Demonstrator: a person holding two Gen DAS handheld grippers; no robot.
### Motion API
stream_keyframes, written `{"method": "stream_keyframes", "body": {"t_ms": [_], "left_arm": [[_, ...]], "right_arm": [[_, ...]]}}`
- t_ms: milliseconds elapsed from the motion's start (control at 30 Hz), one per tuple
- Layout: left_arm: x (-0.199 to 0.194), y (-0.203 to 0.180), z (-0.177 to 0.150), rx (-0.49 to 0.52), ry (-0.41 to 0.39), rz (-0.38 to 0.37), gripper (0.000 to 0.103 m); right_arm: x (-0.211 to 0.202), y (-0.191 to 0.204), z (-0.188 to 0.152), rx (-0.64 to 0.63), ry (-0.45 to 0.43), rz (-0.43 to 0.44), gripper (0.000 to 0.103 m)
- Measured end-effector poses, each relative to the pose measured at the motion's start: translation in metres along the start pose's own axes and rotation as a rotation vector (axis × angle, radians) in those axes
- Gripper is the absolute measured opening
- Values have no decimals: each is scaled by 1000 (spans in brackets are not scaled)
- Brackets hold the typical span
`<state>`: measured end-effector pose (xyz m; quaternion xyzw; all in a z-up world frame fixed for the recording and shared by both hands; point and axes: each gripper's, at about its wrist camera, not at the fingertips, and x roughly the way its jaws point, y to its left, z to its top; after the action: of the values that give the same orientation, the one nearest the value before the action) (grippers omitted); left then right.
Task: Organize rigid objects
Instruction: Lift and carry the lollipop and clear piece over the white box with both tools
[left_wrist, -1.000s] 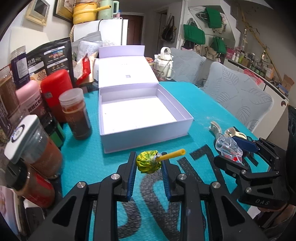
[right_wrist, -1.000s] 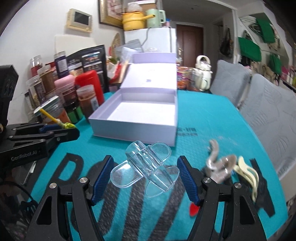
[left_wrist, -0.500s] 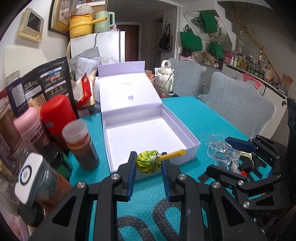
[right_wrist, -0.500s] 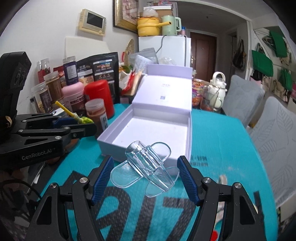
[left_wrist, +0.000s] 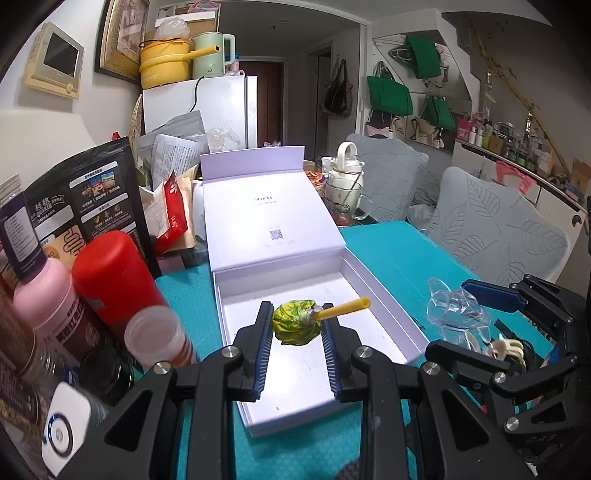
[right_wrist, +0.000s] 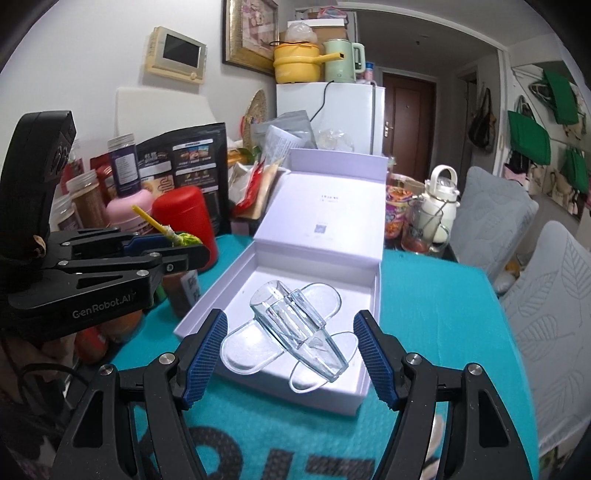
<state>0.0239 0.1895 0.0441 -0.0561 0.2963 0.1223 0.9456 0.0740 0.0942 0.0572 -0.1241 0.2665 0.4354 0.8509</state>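
My left gripper (left_wrist: 295, 328) is shut on a lollipop (left_wrist: 295, 326) in a green-yellow wrapper with a yellow stick, held above the near end of the open lilac box (left_wrist: 373, 291). My right gripper (right_wrist: 290, 341) is shut on a clear plastic clip (right_wrist: 291, 328) and holds it over the box (right_wrist: 229, 291) near its front edge. The clip also shows in the left wrist view (left_wrist: 456, 314), just right of the box. The left gripper with the lollipop (right_wrist: 181, 238) shows at the left of the right wrist view. The box is empty inside.
Jars, a red canister (left_wrist: 114, 280), a pink bottle (left_wrist: 48, 306) and snack bags crowd the table's left side. A cream hair clip (left_wrist: 506, 347) lies on the teal mat at the right. A glass teapot (right_wrist: 436, 218) stands behind the box; grey chairs stand to the right.
Both grippers have risen and moved forward with their objects, from in front of the box to above its near end.
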Motion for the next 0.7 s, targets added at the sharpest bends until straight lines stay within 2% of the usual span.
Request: {"method": "stream_keyframes", "body": {"t_ms": [700], "left_arm": [[86,20,46,-32,23,27,25]], "right_arm": [[72,-35,47,-11,3,-61,71]]}}
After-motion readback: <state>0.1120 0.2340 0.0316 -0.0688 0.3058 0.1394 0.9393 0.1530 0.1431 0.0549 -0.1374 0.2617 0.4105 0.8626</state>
